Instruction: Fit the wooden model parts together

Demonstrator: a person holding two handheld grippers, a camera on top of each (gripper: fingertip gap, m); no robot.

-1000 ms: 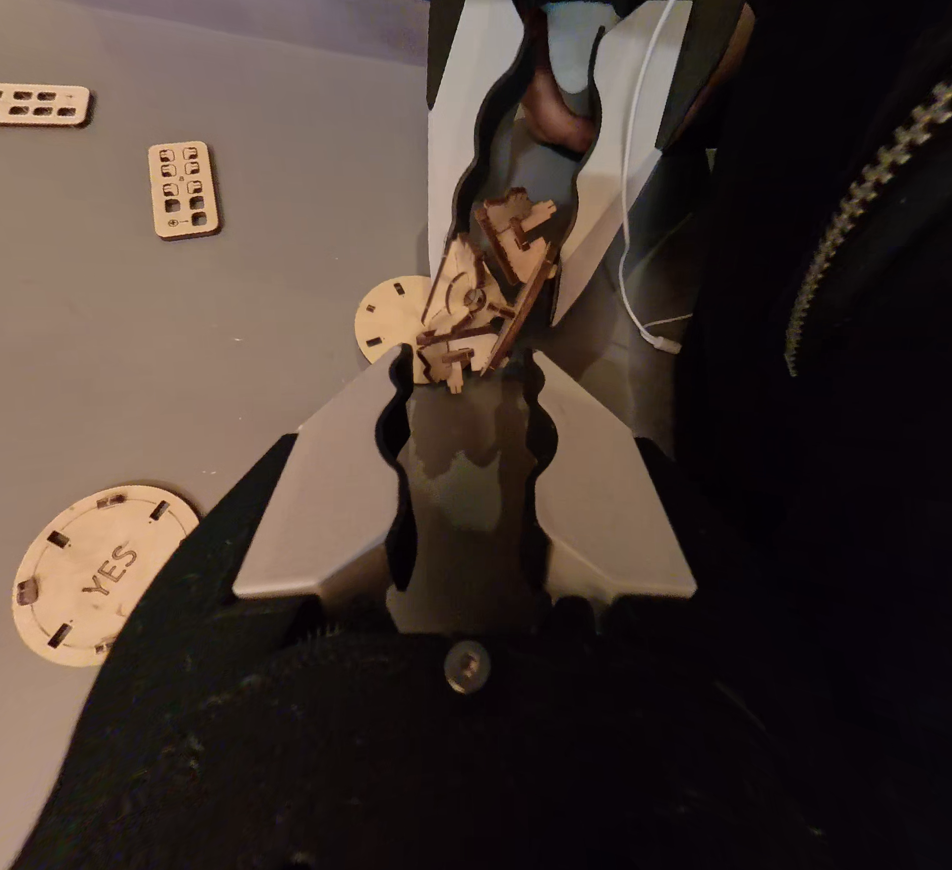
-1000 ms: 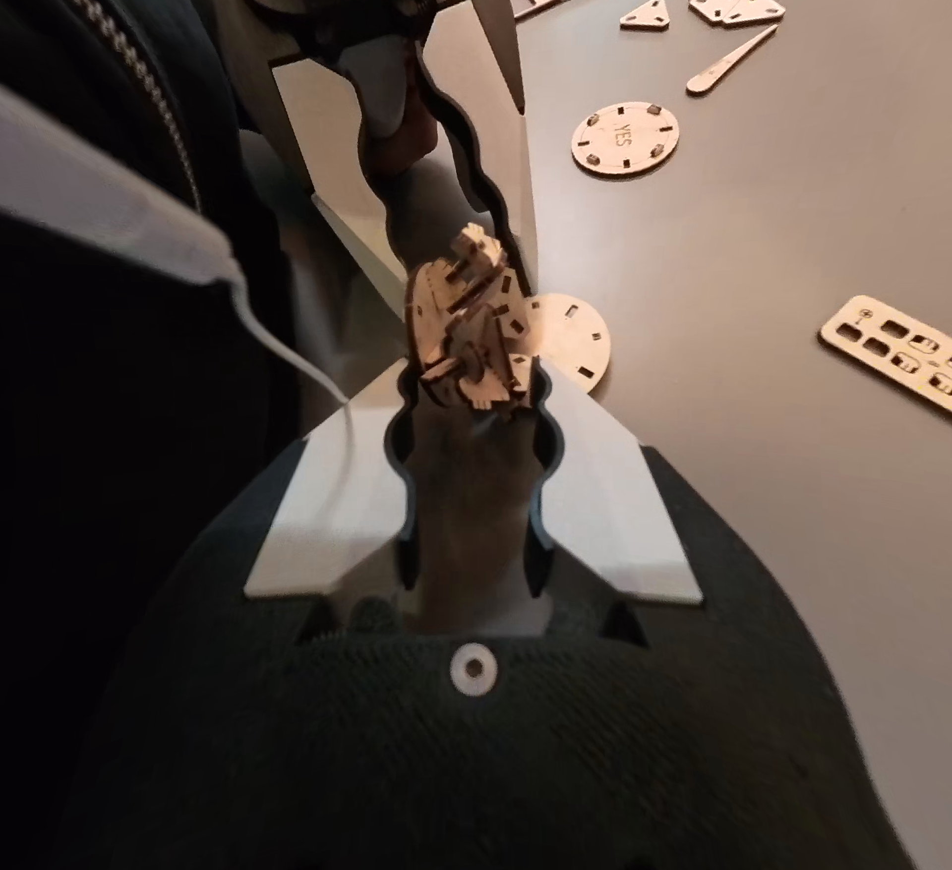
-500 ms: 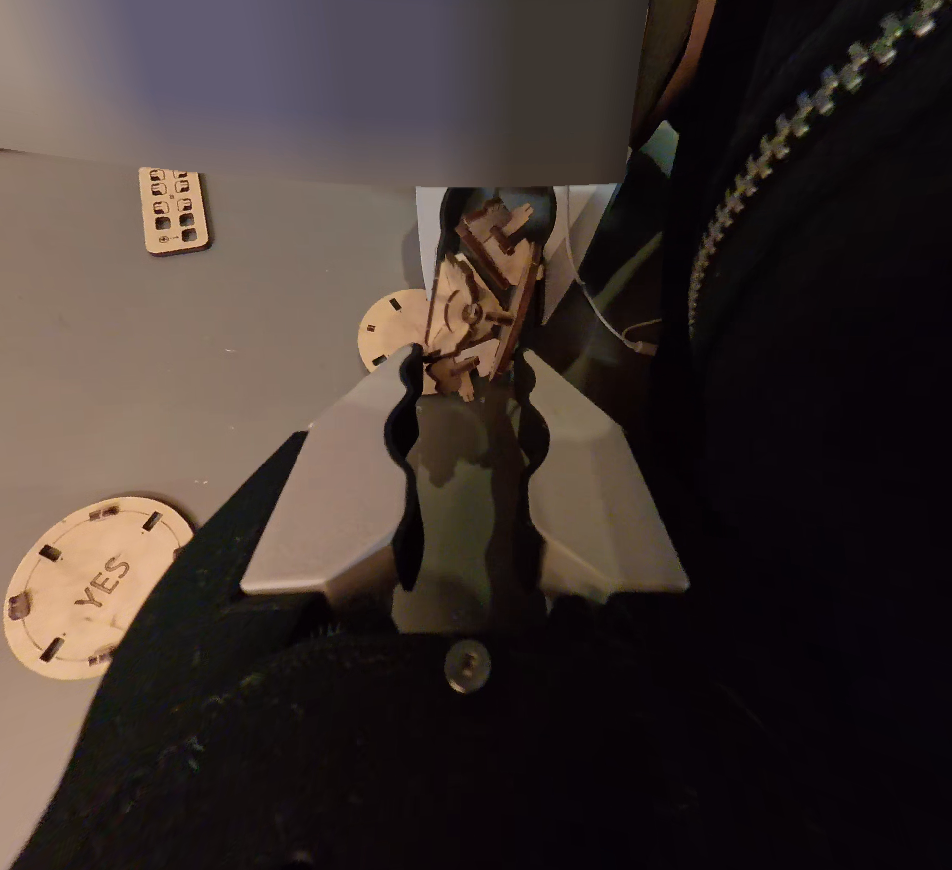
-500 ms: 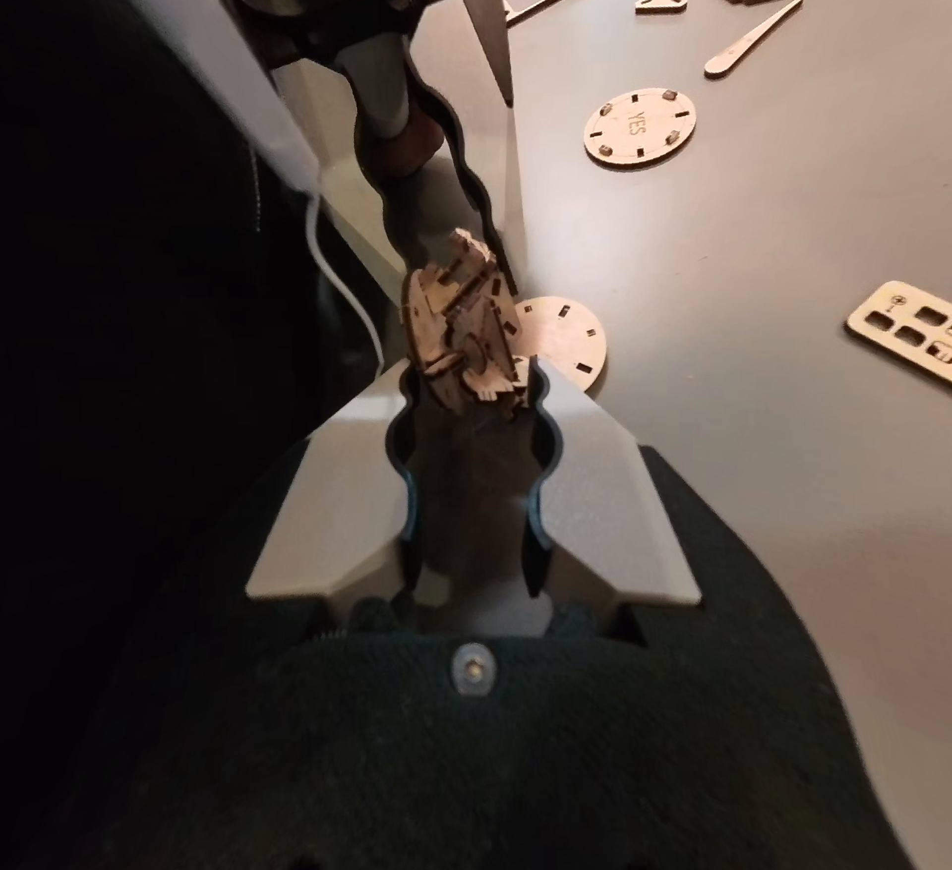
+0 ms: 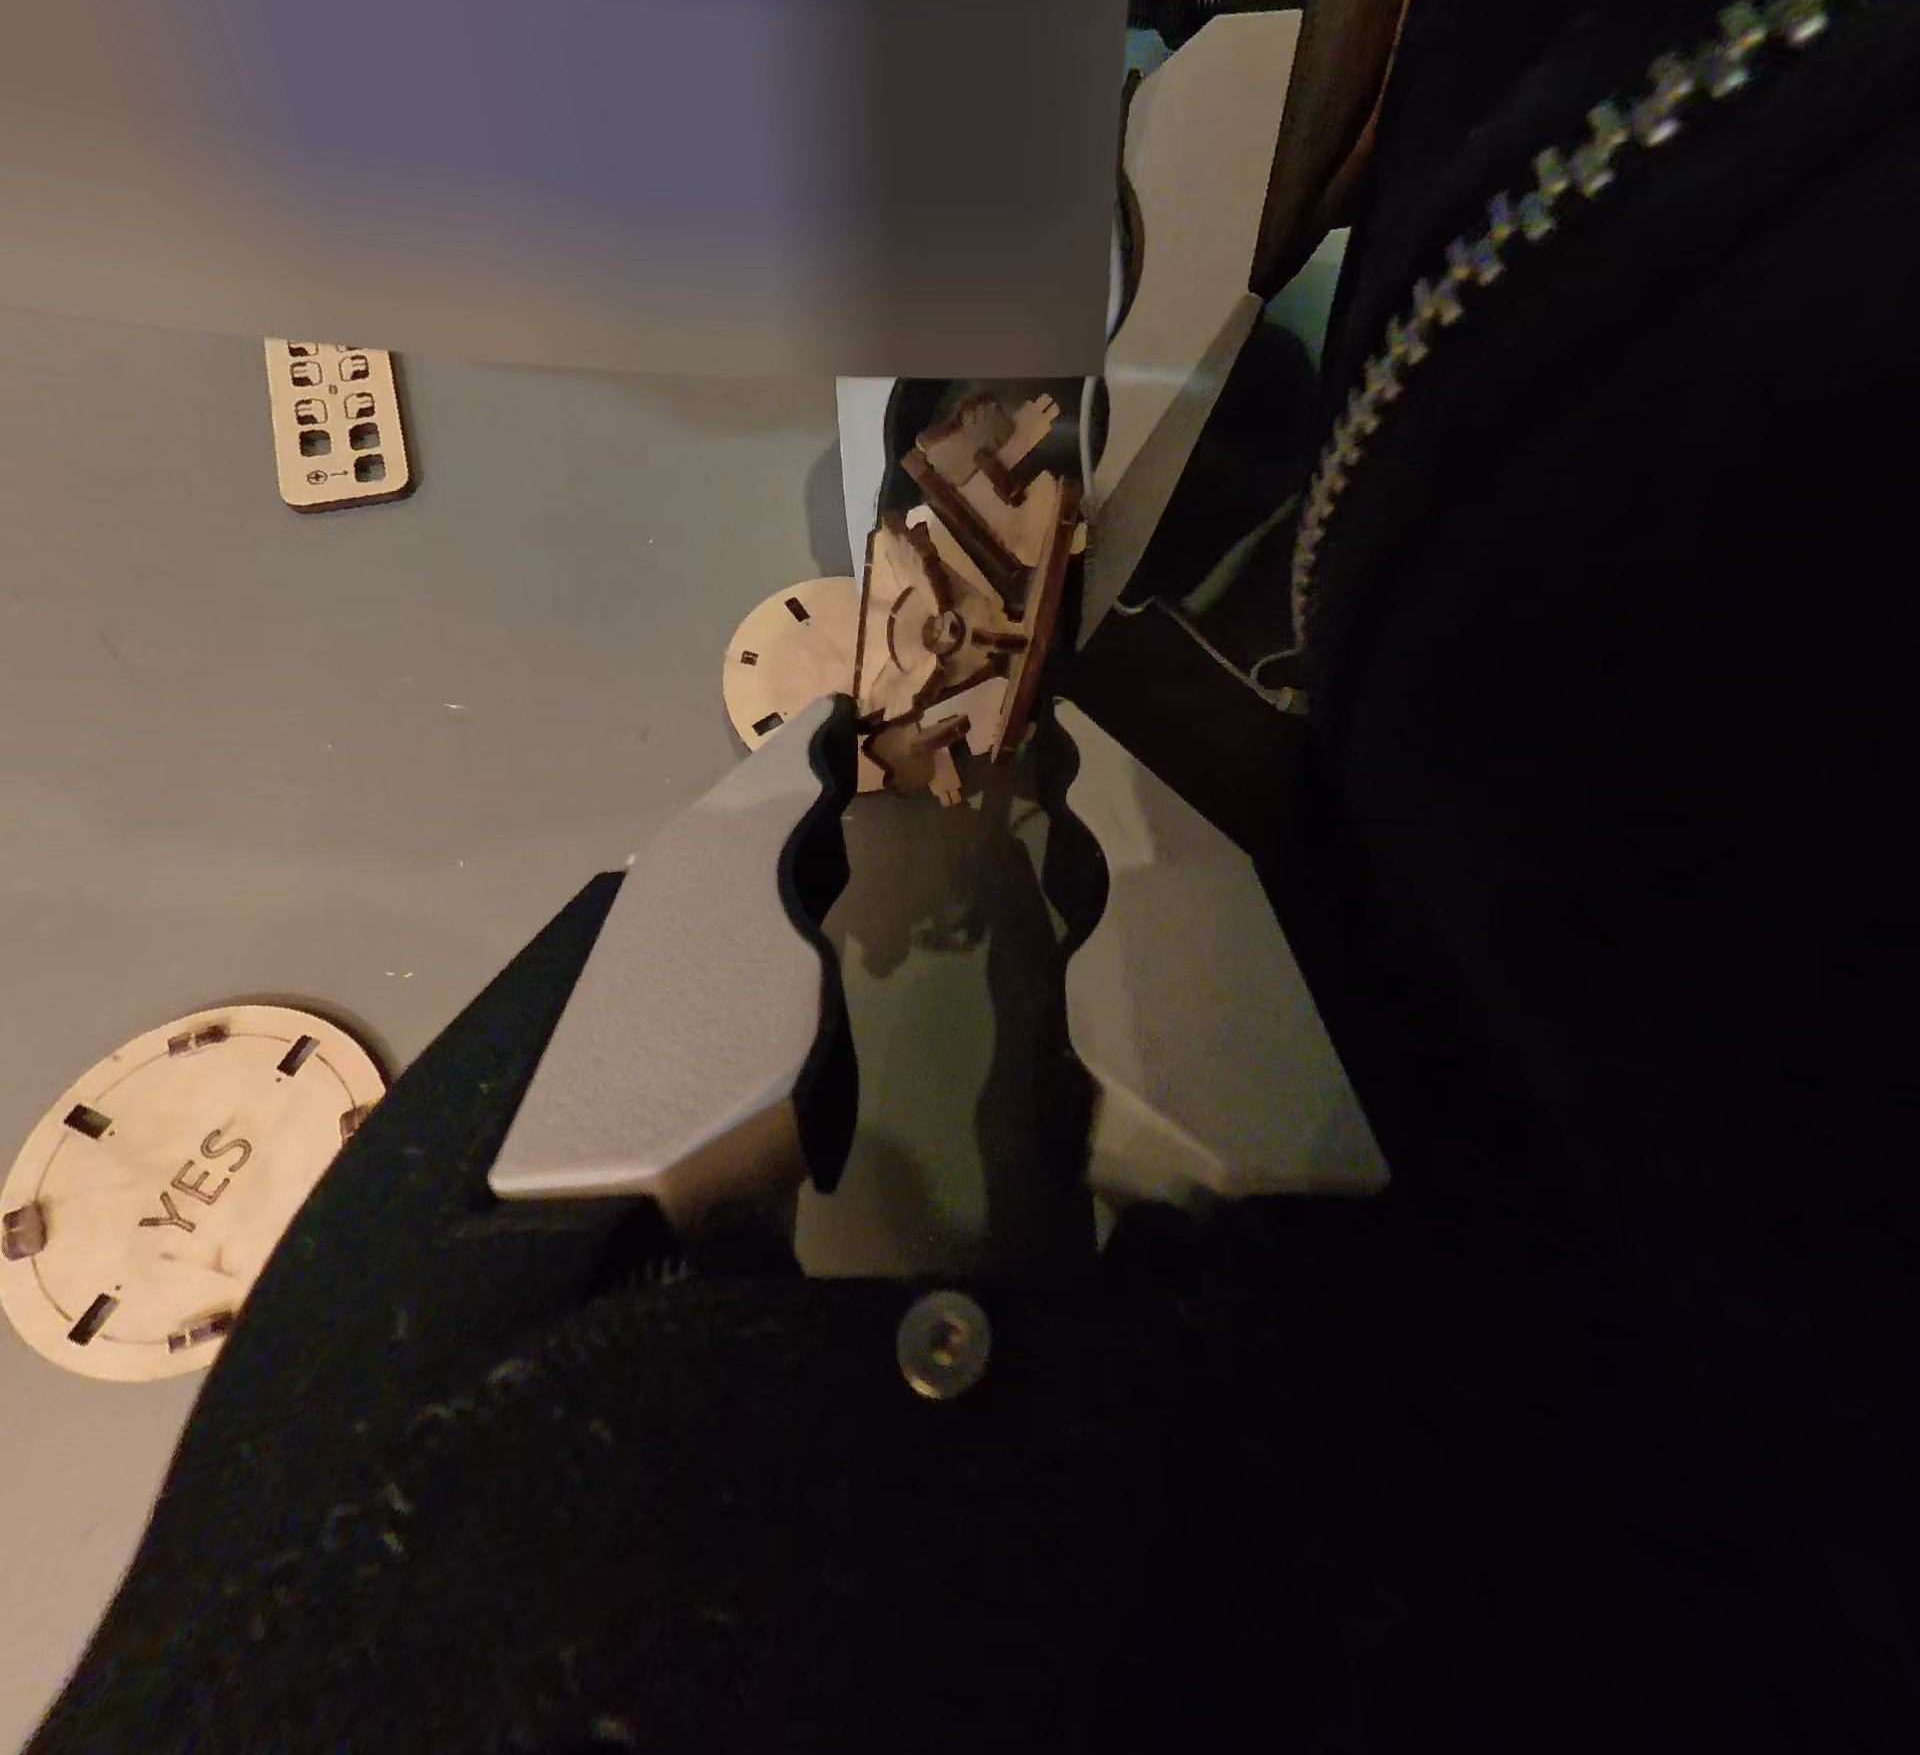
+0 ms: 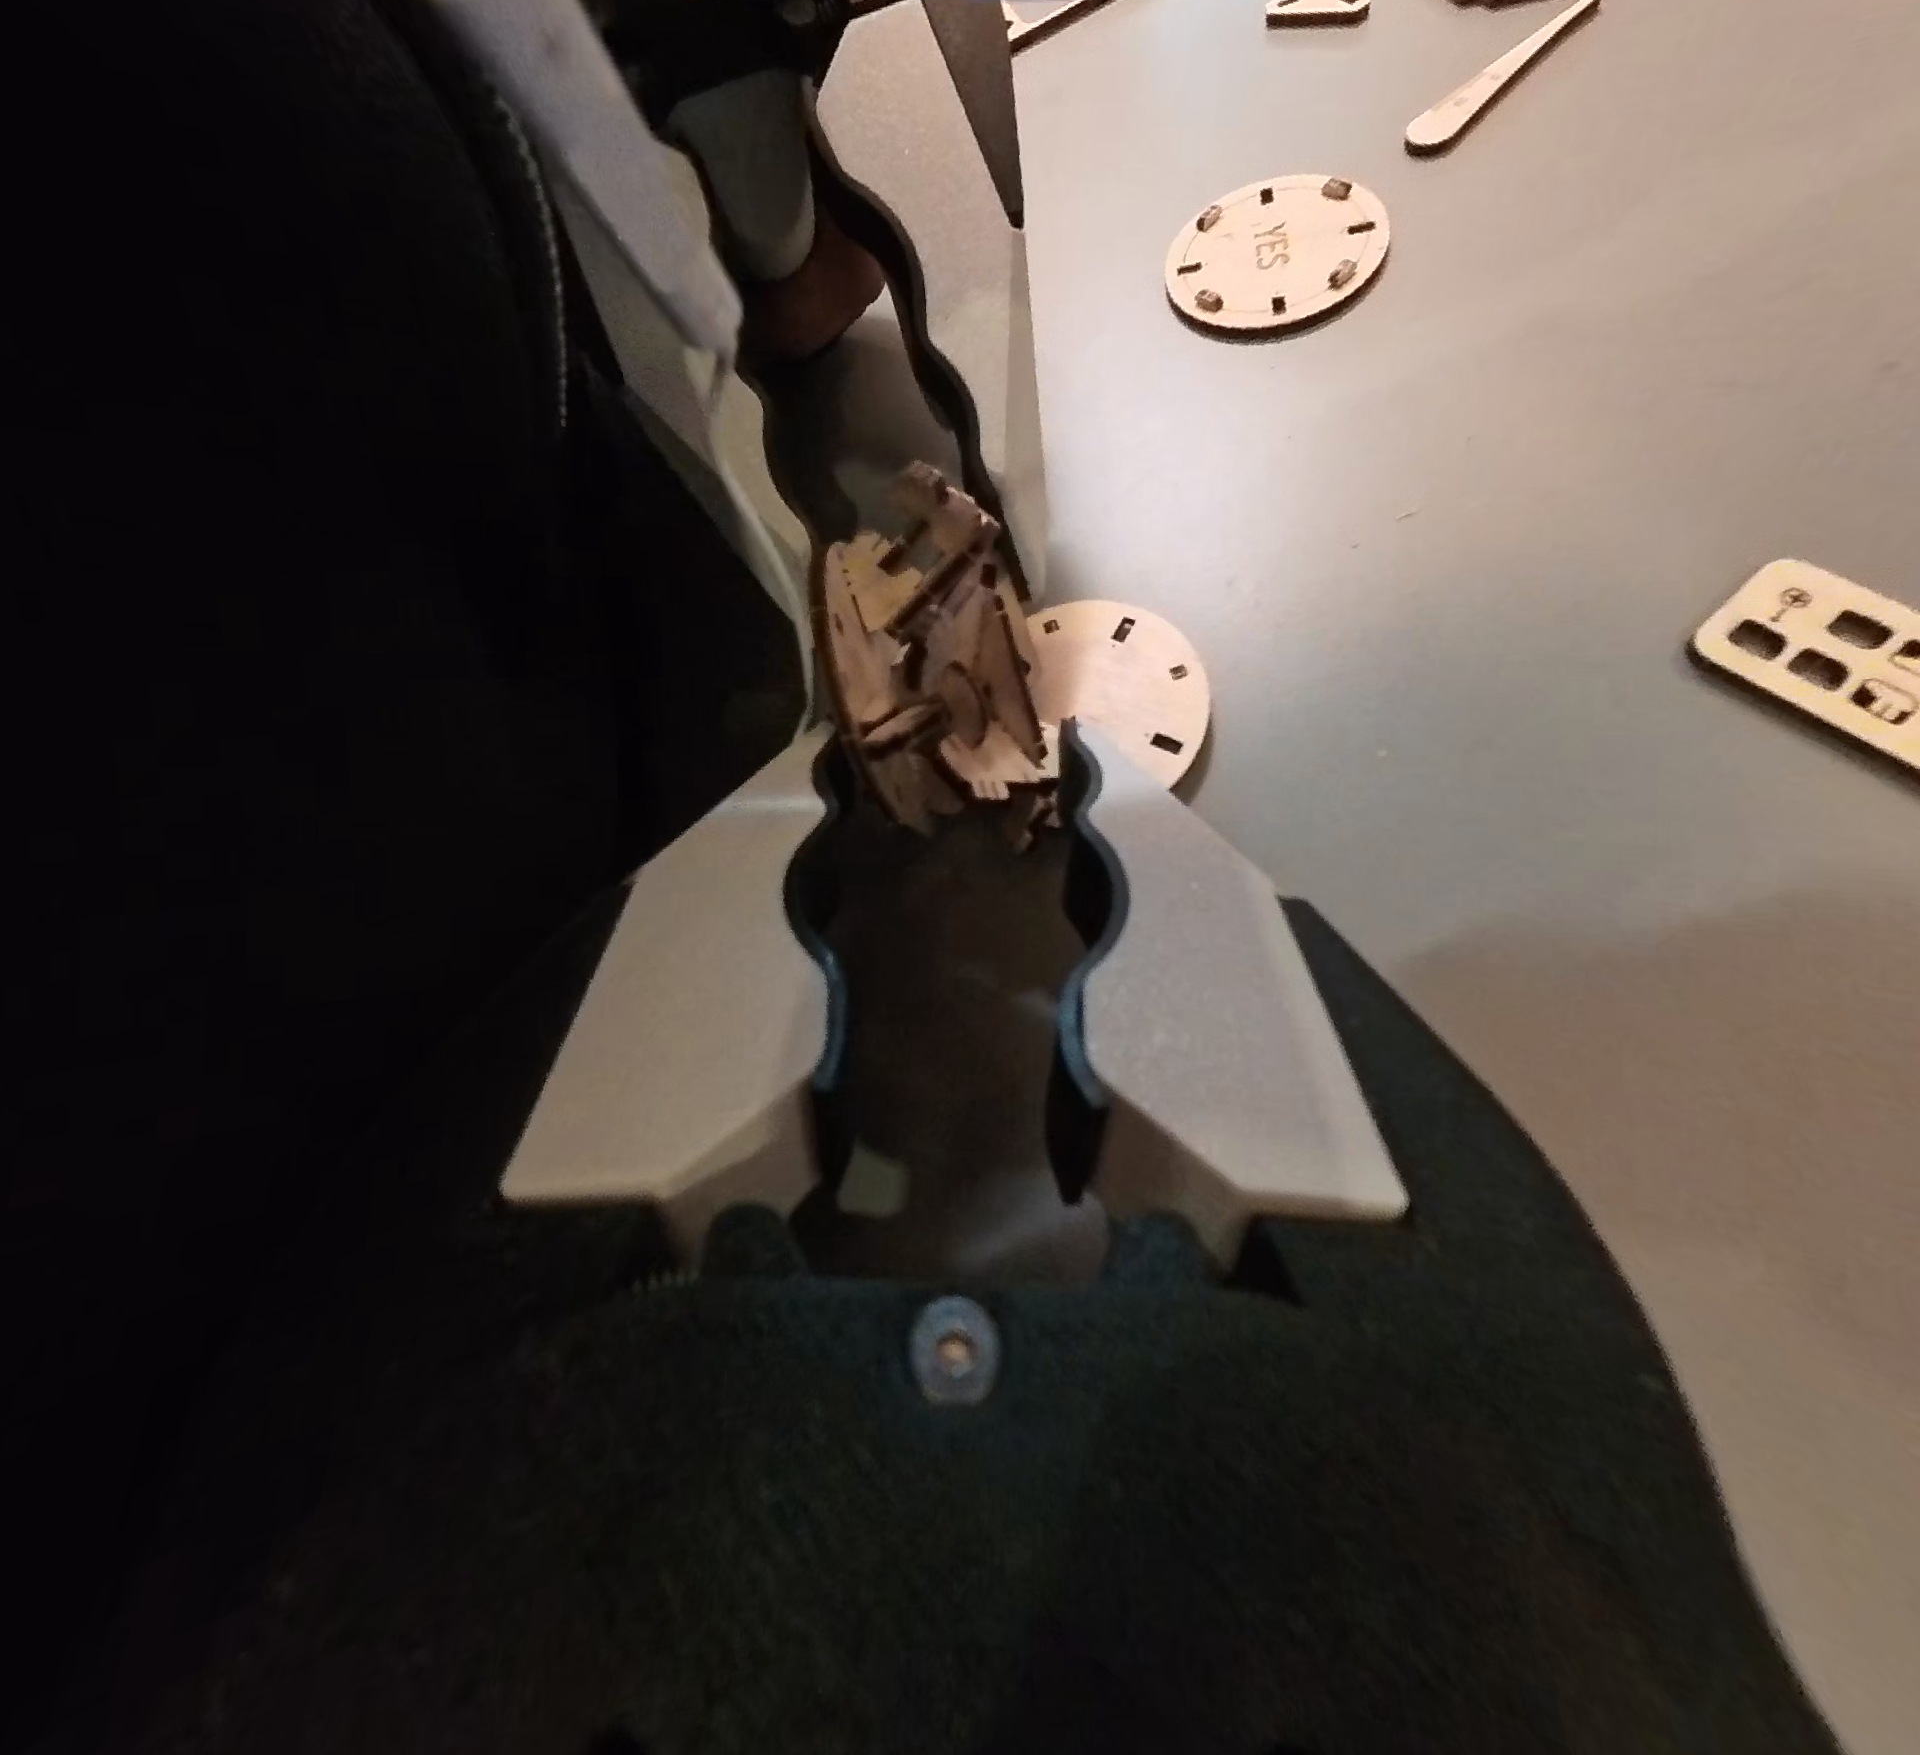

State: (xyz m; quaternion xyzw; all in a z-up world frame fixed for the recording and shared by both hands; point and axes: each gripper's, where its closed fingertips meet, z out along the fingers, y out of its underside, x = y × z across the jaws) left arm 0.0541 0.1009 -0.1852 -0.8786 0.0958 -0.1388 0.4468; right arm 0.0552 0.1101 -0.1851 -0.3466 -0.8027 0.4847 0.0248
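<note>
**Both tools closed on one wooden assembly above the tabletop**

The left tool (image 5: 940,749) and the right tool (image 6: 951,760) face each other tip to tip. Between them is a small laser-cut wooden assembly (image 5: 961,604), built from slotted plywood plates around a round hub, and it is clear of the grey tabletop (image 5: 416,770).

Left tool: the jaws are partly closed. Both black wavy pads bear on the lower end of the assembly, one on each side.

Right tool: the jaws are partly closed, slightly wider than the left. In the right wrist view its pads meet the near end of the assembly (image 6: 935,697), and the left tool's fingers (image 6: 997,417) reach in from above and clamp the far end.

Items on the tabletop:
- A plain wooden disc with slots (image 6: 1132,687) lies directly below and just beside the assembly.
- A second slotted disc bearing engraved lettering (image 6: 1276,259) lies well apart from it.
- A rectangular wooden strip with square cut-outs (image 5: 338,427) lies farther out.
- Triangular wooden plates (image 6: 1317,1) and a thin tapered wooden stick (image 6: 1496,90) lie near the far edge.

A dark zipped garment (image 5: 1610,562) fills the side next to the tools.
</note>
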